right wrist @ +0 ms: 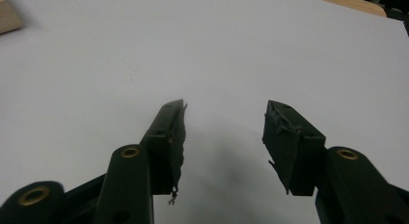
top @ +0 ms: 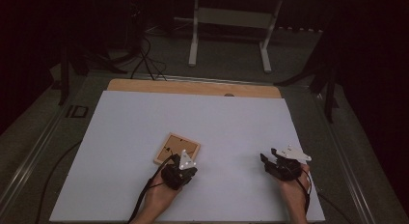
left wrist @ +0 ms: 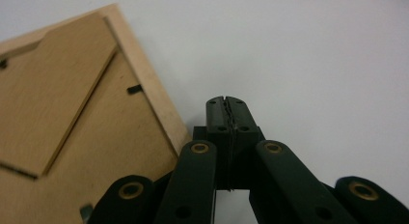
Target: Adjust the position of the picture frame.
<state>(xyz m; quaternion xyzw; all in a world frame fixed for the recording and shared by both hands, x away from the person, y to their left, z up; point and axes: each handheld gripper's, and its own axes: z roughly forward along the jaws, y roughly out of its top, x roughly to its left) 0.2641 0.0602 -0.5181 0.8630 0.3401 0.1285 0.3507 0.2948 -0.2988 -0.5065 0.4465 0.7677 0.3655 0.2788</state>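
High view: a small square wooden picture frame (top: 176,148) lies back side up on the white sheet covering the desk (top: 144,118), near the middle and slightly left. The left gripper (top: 184,169) sits at the frame's near right corner, while the right gripper (top: 270,162) rests well apart on the right, near the desk's near edge. Left gripper view: the pale wooden frame (left wrist: 72,118), with its fibreboard backing panel and small black retaining tabs, lies to the left of the jaws, which are pressed fully together with nothing between them; their tips rest just beside the frame's edge, and I cannot tell whether they touch it. Right gripper view: the jaws stand moderately wide apart and empty over bare white desk (right wrist: 231,50), with a corner of the frame (right wrist: 8,17) far off at the upper left. Closed jaws may push the light frame across the smooth sheet instead of lifting it, and a pinch on the thin edge could slip.
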